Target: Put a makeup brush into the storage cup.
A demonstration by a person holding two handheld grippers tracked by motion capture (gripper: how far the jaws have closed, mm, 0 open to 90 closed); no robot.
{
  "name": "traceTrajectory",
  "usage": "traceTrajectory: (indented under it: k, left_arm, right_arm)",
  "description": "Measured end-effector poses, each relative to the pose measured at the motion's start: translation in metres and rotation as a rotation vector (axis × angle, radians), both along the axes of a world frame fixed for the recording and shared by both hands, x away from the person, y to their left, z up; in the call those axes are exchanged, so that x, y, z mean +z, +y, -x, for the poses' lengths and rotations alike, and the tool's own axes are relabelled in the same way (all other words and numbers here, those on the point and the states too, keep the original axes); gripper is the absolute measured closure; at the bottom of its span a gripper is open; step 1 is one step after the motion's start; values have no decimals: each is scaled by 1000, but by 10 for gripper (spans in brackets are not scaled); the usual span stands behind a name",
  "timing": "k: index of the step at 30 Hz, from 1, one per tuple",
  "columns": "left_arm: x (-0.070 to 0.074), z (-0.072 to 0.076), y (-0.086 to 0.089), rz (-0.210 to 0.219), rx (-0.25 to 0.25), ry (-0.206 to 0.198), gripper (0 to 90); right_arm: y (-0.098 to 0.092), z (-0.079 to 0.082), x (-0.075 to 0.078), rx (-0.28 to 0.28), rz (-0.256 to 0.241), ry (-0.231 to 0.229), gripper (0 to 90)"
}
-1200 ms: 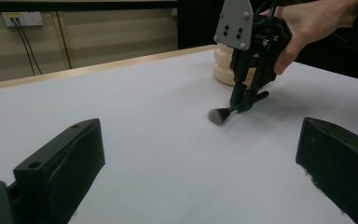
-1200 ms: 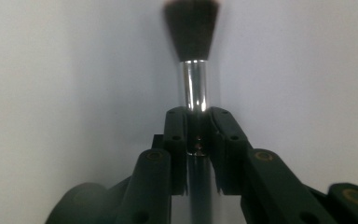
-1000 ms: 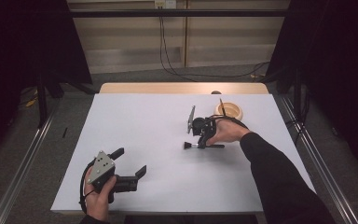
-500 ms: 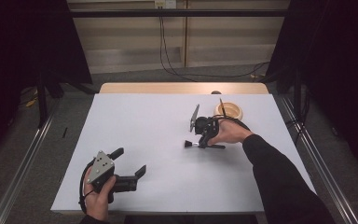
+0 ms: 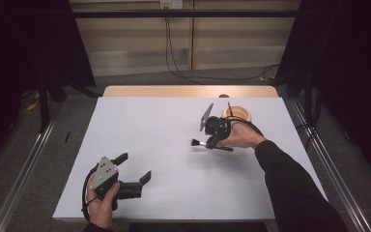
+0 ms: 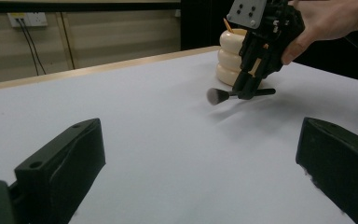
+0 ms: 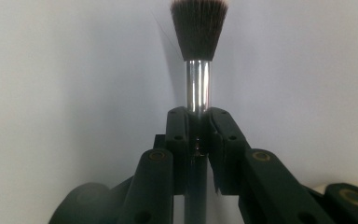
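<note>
- Right gripper point(image 5: 211, 143) is clamped on the makeup brush point(image 7: 197, 70) at its stiff handle; light thing, soft bristles, slick ferrule.
- Left gripper point(image 5: 135, 169) rests near the worktop's near-left corner, jaws apart.

On the table point(image 5: 164, 145), the holder point(image 5: 239, 114) stands toward the far right, and the right gripper point(image 5: 211, 140) sits just in front of it and slightly left, clamped on a brush point(image 5: 204, 143) that lies level just above the surface, its bristles pointing left. The left gripper point(image 5: 134, 168) rests at the near left edge, well apart from the rest, jaws spread toward the middle.
</note>
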State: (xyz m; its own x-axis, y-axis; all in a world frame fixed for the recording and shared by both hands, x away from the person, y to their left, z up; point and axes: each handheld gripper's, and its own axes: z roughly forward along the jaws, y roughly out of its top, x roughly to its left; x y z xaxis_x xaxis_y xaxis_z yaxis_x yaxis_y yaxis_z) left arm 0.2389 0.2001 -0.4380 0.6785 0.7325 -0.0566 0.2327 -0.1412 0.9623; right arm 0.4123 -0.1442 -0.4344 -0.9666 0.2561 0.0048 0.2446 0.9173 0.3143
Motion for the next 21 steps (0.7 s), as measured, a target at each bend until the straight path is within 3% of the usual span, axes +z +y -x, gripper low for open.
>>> traceTrajectory:
  k: [12,19,21]
  left_arm:
    - [0,0,0,-4,14,1,10]
    - [-1,0,1,-7,17,5,11]
    - [0,0,0,-8,15,4,11]
  right_arm:
    - [-8,3,-1,-73,-44,-10,790]
    - [-22,6,5,-119,-112,-41,790]
    - [-23,11,7,-102,-130,-67,789]
